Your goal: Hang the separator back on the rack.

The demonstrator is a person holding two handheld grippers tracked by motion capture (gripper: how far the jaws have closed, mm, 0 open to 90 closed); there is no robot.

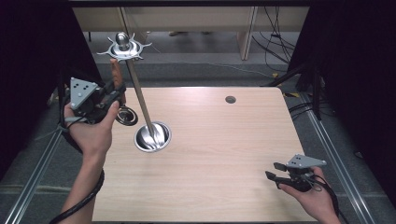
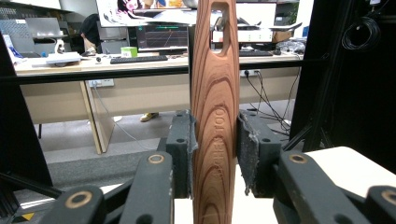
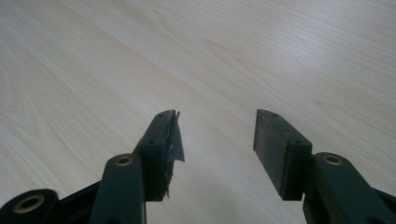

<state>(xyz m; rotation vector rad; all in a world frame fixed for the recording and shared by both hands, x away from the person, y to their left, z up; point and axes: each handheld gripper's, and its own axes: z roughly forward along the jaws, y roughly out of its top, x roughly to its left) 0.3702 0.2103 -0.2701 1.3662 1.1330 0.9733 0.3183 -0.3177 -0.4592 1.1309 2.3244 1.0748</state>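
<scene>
**Wooden handle's up, rack hook is the tricky bit**

High view: your left tool (image 1: 113, 93) holds the wooden handle (image 1: 115, 70) upright, just below the metal rack (image 1: 127, 46) top. The right tool (image 1: 276, 171) idles over the surface (image 1: 224, 140).

Left gripper view: pads clamp the handle (image 2: 215, 116).

Right gripper view: jaws wide, empty.

Bump the rack's pole and I'd guess it tips.

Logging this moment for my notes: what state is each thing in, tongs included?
Left tongs: shut on the wooden handle, held up off the table.
Wooden handle: upright, clamped between the pads.
Right tongs: open, empty, low over the table.
Metal rack: standing on its round base, leaning, hooks bare.
</scene>
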